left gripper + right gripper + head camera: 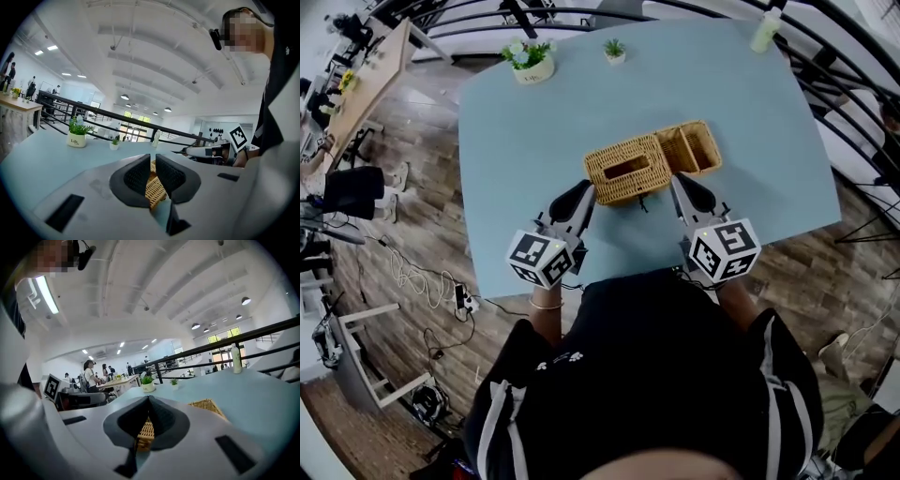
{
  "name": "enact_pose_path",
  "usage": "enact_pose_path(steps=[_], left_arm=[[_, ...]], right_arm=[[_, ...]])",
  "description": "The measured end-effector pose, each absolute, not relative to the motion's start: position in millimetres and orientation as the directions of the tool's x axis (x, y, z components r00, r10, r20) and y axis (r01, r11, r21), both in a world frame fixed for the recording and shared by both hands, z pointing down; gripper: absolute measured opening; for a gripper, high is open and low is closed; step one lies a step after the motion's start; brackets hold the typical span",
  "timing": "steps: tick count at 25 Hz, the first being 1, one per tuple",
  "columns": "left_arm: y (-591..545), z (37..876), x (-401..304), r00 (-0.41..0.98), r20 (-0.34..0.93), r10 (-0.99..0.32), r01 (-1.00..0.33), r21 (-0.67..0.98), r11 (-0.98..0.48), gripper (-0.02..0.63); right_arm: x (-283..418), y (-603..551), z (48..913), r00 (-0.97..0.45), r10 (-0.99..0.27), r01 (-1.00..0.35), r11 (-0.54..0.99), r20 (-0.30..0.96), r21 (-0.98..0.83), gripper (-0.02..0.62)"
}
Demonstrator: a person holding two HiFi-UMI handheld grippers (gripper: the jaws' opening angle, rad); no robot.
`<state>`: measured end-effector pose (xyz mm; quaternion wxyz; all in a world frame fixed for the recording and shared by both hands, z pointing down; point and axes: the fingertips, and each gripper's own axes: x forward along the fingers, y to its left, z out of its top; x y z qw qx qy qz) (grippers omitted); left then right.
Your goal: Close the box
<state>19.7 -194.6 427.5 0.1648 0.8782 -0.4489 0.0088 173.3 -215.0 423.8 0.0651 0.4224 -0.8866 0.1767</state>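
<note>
A woven wicker box point(625, 167) lies mid-table on the pale blue table point(516, 159), opened out. Its left half has an oblong slot in the top; its right half point(691, 147) is an open tray. My left gripper point(584, 190) hovers just in front of the box's left corner, shut and holding nothing. My right gripper point(677, 180) sits at the front where the two halves meet, also shut and empty. In the left gripper view the left gripper point(153, 157) has wicker point(155, 188) showing behind its tips. The right gripper view shows the right gripper point(149, 398) with the tray's rim point(208, 404) beyond.
Two potted plants point(529, 60) point(615, 51) and a pale bottle point(767, 30) stand along the table's far edge. A black railing point(848, 66) runs behind and to the right. Cables point(422, 281) and chairs are on the wooden floor at the left.
</note>
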Motion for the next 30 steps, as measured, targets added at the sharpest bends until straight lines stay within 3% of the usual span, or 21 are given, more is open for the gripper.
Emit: enact_pose_path(steps=[30], left_arm=[[-189.2,429.1,10.8,0.578,0.185,-0.795,-0.810,0.250,-0.531,0.040]], right_arm=[[165.2,-217.1,427.8,-0.636,-0.715,-0.772,0.588,0.291,-0.243,0.000]])
